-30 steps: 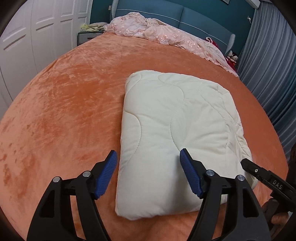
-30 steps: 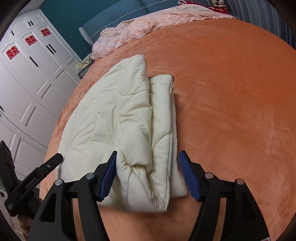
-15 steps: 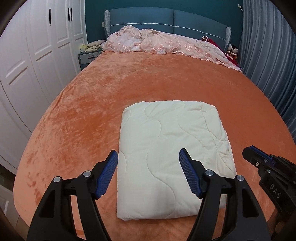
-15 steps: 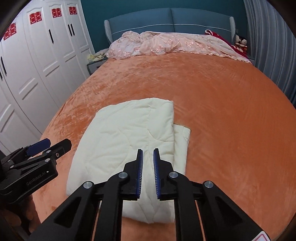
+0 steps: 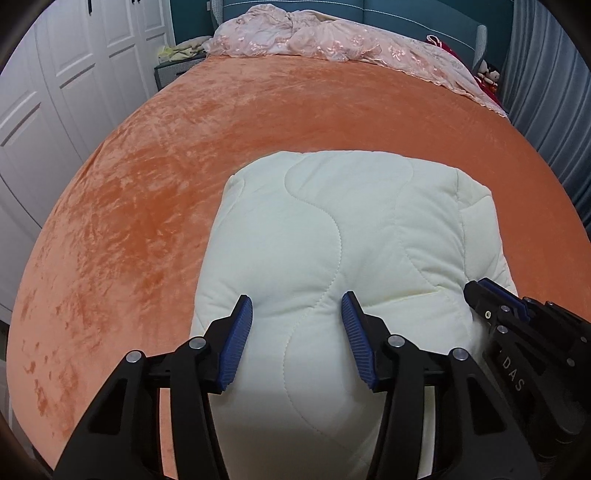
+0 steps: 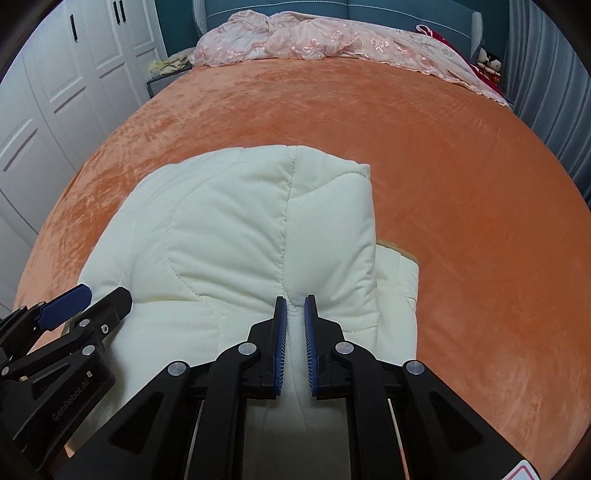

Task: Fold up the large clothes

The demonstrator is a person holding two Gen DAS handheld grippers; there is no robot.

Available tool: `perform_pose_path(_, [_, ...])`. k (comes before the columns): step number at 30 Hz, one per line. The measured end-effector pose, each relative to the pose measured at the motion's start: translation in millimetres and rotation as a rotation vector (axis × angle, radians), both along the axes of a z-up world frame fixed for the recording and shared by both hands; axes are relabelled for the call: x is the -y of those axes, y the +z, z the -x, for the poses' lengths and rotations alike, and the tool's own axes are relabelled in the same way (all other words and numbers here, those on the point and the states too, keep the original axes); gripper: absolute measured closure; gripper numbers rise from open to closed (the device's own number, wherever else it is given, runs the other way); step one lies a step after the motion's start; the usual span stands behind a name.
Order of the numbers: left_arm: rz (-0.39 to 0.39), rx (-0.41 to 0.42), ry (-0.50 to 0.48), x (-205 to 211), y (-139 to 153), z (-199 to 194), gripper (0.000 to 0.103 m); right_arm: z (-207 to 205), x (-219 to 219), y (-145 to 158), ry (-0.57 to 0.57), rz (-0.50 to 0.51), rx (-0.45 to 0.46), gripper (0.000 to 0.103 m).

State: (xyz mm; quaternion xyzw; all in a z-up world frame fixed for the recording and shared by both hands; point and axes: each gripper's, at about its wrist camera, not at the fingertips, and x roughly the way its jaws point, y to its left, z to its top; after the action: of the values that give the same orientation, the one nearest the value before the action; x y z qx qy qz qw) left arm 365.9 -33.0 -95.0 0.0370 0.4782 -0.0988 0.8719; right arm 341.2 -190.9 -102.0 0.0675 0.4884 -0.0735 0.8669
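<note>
A home bedroom: an orange-covered bed (image 5: 258, 122) fills the frame, blue padded headboard (image 6: 406, 7) at top, white wardrobe doors (image 5: 55, 92) upper left.

You're facing an orange plush bedspread (image 5: 155, 192) filling most of the view. At 12 o'clock, a crumpled pink lace cover (image 5: 332, 40) lies against a teal headboard (image 6: 388, 7). White wardrobe doors (image 5: 55, 92) at 10 o'clock, w/ a cluttered nightstand (image 5: 177, 62) beside them. Grey-blue curtains (image 5: 546, 92) at 2 o'clock; small plush toys (image 5: 487, 74) nr the headboard's right end.
</note>
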Motion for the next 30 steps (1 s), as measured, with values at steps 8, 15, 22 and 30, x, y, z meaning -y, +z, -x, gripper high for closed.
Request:
perform_pose_path(8, [-0.043, 0.031, -0.013, 18.0, -19.7, -7.1, 0.053, -7.4, 8.3, -31.7, -0.006, -0.033, 0.009, 0.097])
perform_pose_path(15, [-0.050, 0.076, 0.003, 21.6, -33.9, -9.2, 0.052, -8.6, 8.7, -42.3, -0.008, -0.038, 0.051, 0.097])
perform_pose_path(22, [-0.069, 0.119, 0.023, 25.5, -40.5, -9.0, 0.051, -7.2, 6.8, -48.1, -0.014, -0.028, 0.096, 0.098])
perform_pose_path(30, [-0.085, 0.155, 0.032, 28.6, -44.1, -7.4, 0.051, -2.8, 3.8, -52.7, -0.021, -0.015, 0.140, 0.098])
